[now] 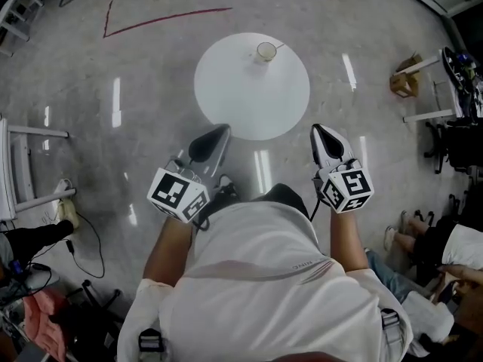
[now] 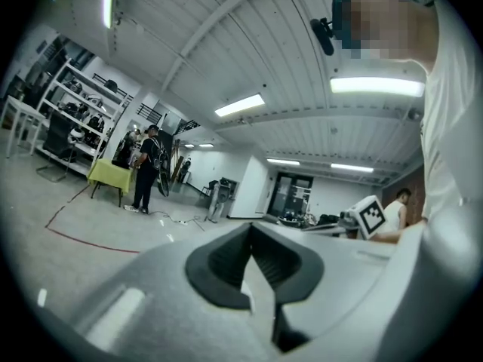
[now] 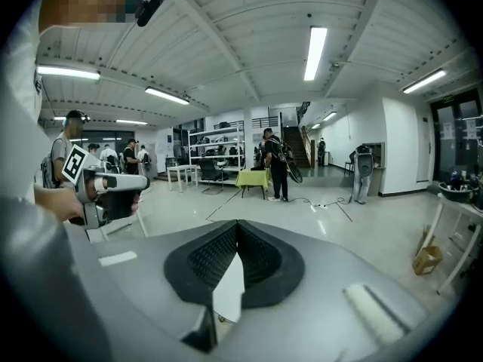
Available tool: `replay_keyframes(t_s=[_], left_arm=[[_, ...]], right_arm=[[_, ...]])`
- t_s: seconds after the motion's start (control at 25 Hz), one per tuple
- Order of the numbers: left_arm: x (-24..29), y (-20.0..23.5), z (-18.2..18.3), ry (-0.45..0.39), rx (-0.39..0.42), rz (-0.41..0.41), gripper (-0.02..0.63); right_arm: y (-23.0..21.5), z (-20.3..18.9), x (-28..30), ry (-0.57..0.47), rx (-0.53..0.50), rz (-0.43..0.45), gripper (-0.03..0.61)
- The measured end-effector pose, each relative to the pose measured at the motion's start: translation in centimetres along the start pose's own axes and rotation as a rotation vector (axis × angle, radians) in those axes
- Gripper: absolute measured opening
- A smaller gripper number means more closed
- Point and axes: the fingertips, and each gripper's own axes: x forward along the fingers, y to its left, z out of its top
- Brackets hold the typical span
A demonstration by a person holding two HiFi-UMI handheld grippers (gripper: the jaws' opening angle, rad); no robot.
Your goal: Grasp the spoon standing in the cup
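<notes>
A pale cup (image 1: 266, 51) stands near the far edge of the round white table (image 1: 226, 89). A thin spoon (image 1: 278, 47) leans out of it to the right. My left gripper (image 1: 223, 130) hangs just short of the table's near edge, jaws shut with nothing in them. My right gripper (image 1: 317, 129) is level with it at the table's near right edge, also shut and empty. Both are held close to my body, well short of the cup. Neither gripper view shows the cup; the left gripper (image 2: 251, 227) and the right gripper (image 3: 238, 222) look out over the room.
Red tape lines (image 1: 166, 17) mark the floor beyond the table. A white chair frame (image 1: 23, 164) stands at the left. At the right are a cardboard box (image 1: 405, 84) and seated people (image 1: 445, 247). Cables (image 1: 90, 240) lie at my left.
</notes>
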Motion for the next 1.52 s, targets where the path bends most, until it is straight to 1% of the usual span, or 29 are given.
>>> replay_keyframes(t_s=[0.12, 0.24, 0.32, 0.4, 0.64, 0.72, 0.84, 0.92, 1.0, 1.12, 1.2, 1.32, 1.36, 1.44, 1.52], left_arm=[[0.0, 1.6, -0.5, -0.001, -0.014, 0.012, 0.002], [0.7, 3.3, -0.4, -0.006, -0.033, 0.036, 0.002], [1.6, 4.4, -0.4, -0.004, -0.044, 0.060, 0.002], [3.4, 5.1, -0.1, 0.005, -0.047, 0.084, 0.002], [12.1, 7.3, 1.3, 0.040, -0.041, 0.188, 0.002], [16.3, 7.1, 1.8, 0.035, -0.031, 0.201, 0.002], [23.2, 6.7, 2.9, 0.013, -0.001, 0.201, 0.002], [26.2, 7.7, 3.5, 0.007, -0.008, 0.248, 0.002], [27.8, 9.1, 3.7, 0.010, -0.018, 0.292, 0.002], [28.9, 10.8, 3.5, 0.023, -0.017, 0.321, 0.002], [29.2, 11.7, 3.2, 0.024, -0.027, 0.335, 0.002], [29.2, 13.3, 3.0, 0.023, -0.036, 0.360, 0.002], [29.1, 13.7, 2.9, 0.024, -0.040, 0.367, 0.002], [29.1, 14.4, 2.8, 0.032, -0.047, 0.379, 0.002], [28.9, 15.1, 2.4, 0.045, -0.057, 0.392, 0.002]], right_arm=[[-0.1, -0.5, 1.7, 0.029, 0.011, 0.009, 0.005], [-0.8, 0.5, 4.3, 0.042, 0.003, 0.030, 0.005], [-1.9, 1.1, 6.2, 0.051, 0.008, 0.047, 0.005], [-3.9, 1.5, 7.9, 0.058, 0.018, 0.064, 0.005], [-13.1, 3.2, 13.5, 0.064, 0.075, 0.128, 0.005], [-17.1, 4.0, 15.6, 0.073, 0.097, 0.159, 0.005], [-23.5, 3.2, 19.3, 0.141, 0.150, 0.210, 0.006], [-26.1, 2.4, 22.0, 0.205, 0.174, 0.240, 0.008], [-27.3, 2.0, 24.8, 0.258, 0.180, 0.268, 0.083], [-28.3, 1.2, 28.7, 0.320, 0.193, 0.282, 0.123], [-28.8, 0.1, 31.1, 0.362, 0.236, 0.287, 0.129], [-29.1, -1.9, 34.8, 0.437, 0.328, 0.301, 0.133], [-29.2, -2.6, 35.9, 0.466, 0.340, 0.304, 0.140], [-29.5, -3.9, 37.9, 0.518, 0.327, 0.306, 0.158], [-29.5, -5.1, 39.9, 0.556, 0.323, 0.306, 0.158]])
